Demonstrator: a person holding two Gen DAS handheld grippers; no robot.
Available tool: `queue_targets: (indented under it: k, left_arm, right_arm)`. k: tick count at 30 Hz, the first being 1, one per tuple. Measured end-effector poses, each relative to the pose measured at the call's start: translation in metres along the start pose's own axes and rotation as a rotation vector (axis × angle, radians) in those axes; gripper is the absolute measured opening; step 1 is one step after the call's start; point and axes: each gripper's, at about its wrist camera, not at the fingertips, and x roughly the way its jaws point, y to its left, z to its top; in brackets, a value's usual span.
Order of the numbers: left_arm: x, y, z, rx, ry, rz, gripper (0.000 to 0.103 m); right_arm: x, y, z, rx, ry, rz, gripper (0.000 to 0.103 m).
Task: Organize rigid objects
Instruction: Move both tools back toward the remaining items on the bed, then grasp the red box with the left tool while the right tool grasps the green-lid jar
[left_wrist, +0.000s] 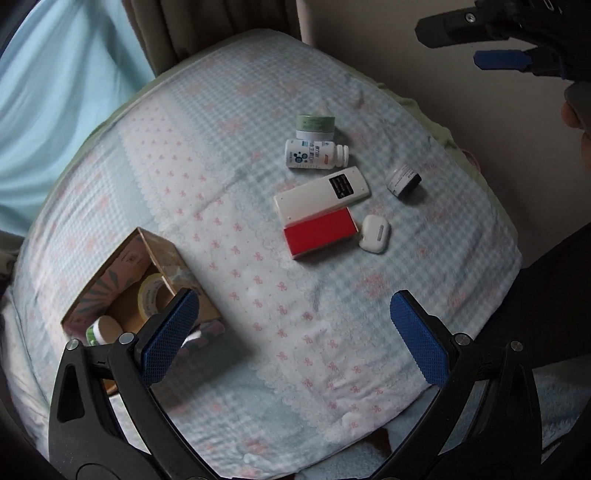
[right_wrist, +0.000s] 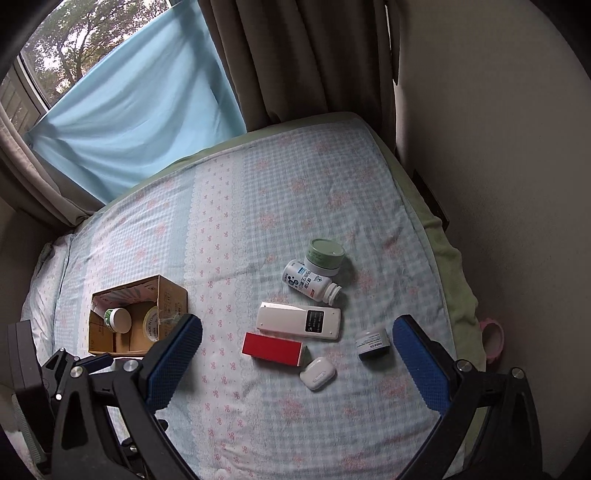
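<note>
On the bed lie a green-lidded jar (right_wrist: 325, 256), a white pill bottle (right_wrist: 310, 282) on its side, a white remote (right_wrist: 299, 320), a red box (right_wrist: 273, 349), a white earbud case (right_wrist: 317, 373) and a small dark jar (right_wrist: 372, 344). They also show in the left wrist view: jar (left_wrist: 316, 126), bottle (left_wrist: 316, 155), remote (left_wrist: 321, 194), red box (left_wrist: 319, 232), earbud case (left_wrist: 375, 233), dark jar (left_wrist: 404, 182). My left gripper (left_wrist: 293, 332) is open and empty above the bed, beside the cardboard box (left_wrist: 184, 267). My right gripper (right_wrist: 297, 350) is open and empty above the items.
The cardboard box (right_wrist: 173, 295) holds a tape roll (right_wrist: 151, 323) and a small green-labelled jar (right_wrist: 119, 319). A wall runs along the bed's right edge; curtains and a blue cloth hang behind. A pink object (right_wrist: 493, 339) lies between bed and wall.
</note>
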Motion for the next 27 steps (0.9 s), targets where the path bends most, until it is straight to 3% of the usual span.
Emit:
queue_targets:
  k: [7,15,20,27]
  left_arm:
    - [0.067,-0.014,0.035,0.254,0.086,-0.068,0.103]
    - [0.152,-0.043,0.048,0.560,0.108,-0.089,0.103]
    - [0.198,-0.062,0.040,0.718,0.144,-0.131,0.091]
    - [0.233,-0.068,0.042,0.817,0.165,-0.184,0.080]
  right_arm:
    - [0.065,-0.037,0.024,0.099,0.063,0.015,0.103]
    - [0.151,-0.075,0.040,0.190,0.101,0.025,0.103]
    - [0.200,-0.089,0.038,0.228,0.115,0.074,0.103]
    - [0.254,-0.085,0.032,0.188,0.142,0.134,0.103]
